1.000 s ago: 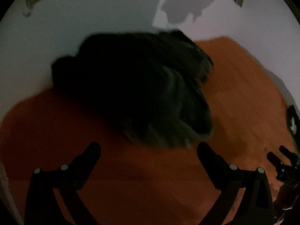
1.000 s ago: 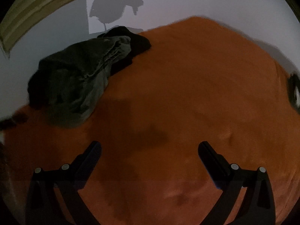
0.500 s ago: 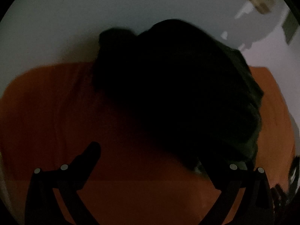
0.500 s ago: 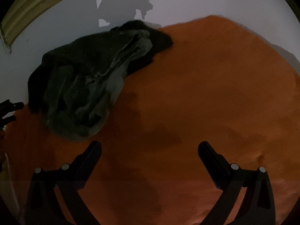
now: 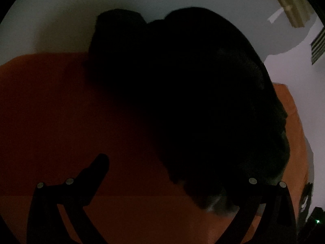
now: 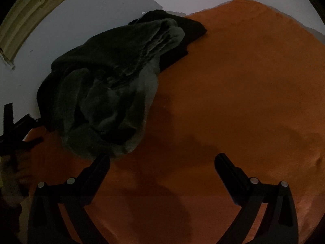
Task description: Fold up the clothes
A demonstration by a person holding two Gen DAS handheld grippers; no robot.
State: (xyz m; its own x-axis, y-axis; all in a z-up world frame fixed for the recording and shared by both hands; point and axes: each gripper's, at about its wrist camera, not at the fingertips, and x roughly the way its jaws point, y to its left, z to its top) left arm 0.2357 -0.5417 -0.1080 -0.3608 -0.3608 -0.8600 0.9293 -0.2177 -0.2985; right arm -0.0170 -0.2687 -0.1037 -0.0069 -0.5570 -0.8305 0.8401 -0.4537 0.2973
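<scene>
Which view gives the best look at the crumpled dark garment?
The right wrist view: the crumpled dark garment sits lit enough to show its grey-green folds and its outline on the orange surface. In the left wrist view the garment fills the frame as a near-black mass, with no folds readable.

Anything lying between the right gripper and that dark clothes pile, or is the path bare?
In the right wrist view, nothing lies between them: the open right gripper has only bare orange cover ahead, and the clothes pile reaches almost to its left finger.
</scene>
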